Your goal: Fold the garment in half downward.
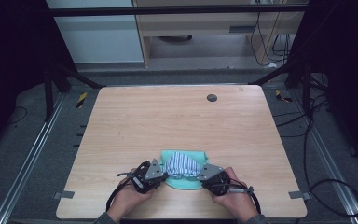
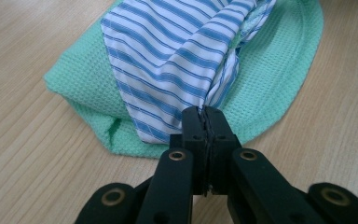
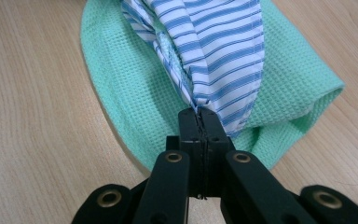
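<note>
1. The left gripper (image 2: 204,113) has its jaws pressed together on a pinch of the blue-and-white striped cloth (image 2: 177,51), at the cloth's near left end.
2. The right gripper (image 3: 199,115) is clamped the same way on the opposite end of that striped cloth (image 3: 219,42), and the fabric gathers into folds where the jaws bite.
3. In the high view the striped cloth (image 1: 182,164) lies bunched between the left gripper (image 1: 164,173) and the right gripper (image 1: 201,173), on top of a green waffle-weave towel (image 1: 182,183) that is folded beneath it.
4. Progress, as I judge it: both ends are secured, so the grasping is done; lifting, spreading or folding the striped cloth is still to come, since it is crumpled rather than flat.
5. The bundle sits near the front edge of the wooden table (image 1: 177,116), with both hands just inside that edge, so there is little room to pull back.
6. Forward and to either side the tabletop is bare, apart from a small dark disc (image 1: 211,97) near the far edge, well away from the work.
</note>
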{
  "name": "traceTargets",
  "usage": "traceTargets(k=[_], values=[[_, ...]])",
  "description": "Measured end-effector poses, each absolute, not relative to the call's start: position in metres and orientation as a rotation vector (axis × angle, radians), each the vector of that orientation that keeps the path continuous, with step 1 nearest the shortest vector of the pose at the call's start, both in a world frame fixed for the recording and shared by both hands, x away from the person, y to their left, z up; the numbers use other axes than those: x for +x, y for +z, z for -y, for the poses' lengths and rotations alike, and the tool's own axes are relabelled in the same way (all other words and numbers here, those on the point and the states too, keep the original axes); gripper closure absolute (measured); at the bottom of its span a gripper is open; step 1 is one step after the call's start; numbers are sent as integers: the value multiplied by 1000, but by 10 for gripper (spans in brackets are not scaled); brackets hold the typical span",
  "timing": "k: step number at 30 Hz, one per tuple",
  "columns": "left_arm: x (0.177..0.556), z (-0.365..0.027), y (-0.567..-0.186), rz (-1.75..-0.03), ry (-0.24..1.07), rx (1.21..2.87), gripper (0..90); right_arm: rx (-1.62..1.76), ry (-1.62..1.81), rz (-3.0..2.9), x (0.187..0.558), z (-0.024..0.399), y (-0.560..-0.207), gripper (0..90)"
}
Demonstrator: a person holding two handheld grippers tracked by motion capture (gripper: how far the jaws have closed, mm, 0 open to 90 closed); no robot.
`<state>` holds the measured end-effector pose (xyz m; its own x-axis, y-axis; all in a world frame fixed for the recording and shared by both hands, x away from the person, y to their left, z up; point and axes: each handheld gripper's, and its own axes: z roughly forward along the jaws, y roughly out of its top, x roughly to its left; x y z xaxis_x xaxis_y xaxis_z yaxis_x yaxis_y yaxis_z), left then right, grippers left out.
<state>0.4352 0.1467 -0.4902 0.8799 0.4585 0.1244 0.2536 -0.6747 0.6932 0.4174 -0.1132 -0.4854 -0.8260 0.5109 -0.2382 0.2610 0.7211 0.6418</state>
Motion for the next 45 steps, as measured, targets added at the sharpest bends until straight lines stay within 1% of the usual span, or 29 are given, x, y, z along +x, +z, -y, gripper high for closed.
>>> traceTargets(k=[7,8,10,12,13,14,15,17,20,23,26,27,29,30,31,32,35,38,40,45], values=[[433,-146,-490,-515,353,2323,884,618,879,-2517,417,118,-486,891],[432,-145,-490,-514,351,2321,879,623,879,-2517,417,118,-486,885],[430,-147,-489,-513,348,2312,855,630,889,-2520,416,120,-487,843],[429,-152,-485,-532,325,2279,809,650,912,-2532,414,122,-486,764],[429,-154,-483,-544,320,2265,774,656,917,-2531,413,124,-486,735],[428,-158,-479,-555,324,2244,726,683,933,-2517,411,128,-484,688],[428,-160,-478,-560,326,2235,726,683,933,-2517,411,128,-484,688],[425,-165,-473,-568,312,2212,673,704,946,-2513,409,132,-483,651],[423,-171,-466,-582,334,2199,615,730,944,-2511,407,136,-482,601],[427,-175,-462,-618,351,2192,515,760,951,-2499,407,142,-479,557],[437,-174,-462,-661,367,2195,417,791,952,-2489,408,146,-476,487],[440,-173,-462,-676,368,2195,347,814,953,-2481,410,149,-475,441],[448,-171,-462,-705,371,2211,252,841,962,-2445,414,153,-474,360],[453,-170,-462,-721,379,2214,220,864,963,-2434,417,155,-473,327],[458,-169,-461,-728,378,2211,189,901,964,-2414,423,158,-472,275],[464,-169,-461,-745,368,2207,170,932,968,-2391,428,160,-472,235],[478,-170,-460,-780,358,2201,121,1049,987,-2330,447,169,-470,159],[492,-173,-460,-802,353,2191,84,1133,1009,-2271,464,177,-469,110],[500,-177,-462,-800,354,2180,85,1197,1048,-2220,479,185,-470,78],[518,-190,-468,-840,354,2190,78,1248,1071,-2184,494,196,-476,81]])
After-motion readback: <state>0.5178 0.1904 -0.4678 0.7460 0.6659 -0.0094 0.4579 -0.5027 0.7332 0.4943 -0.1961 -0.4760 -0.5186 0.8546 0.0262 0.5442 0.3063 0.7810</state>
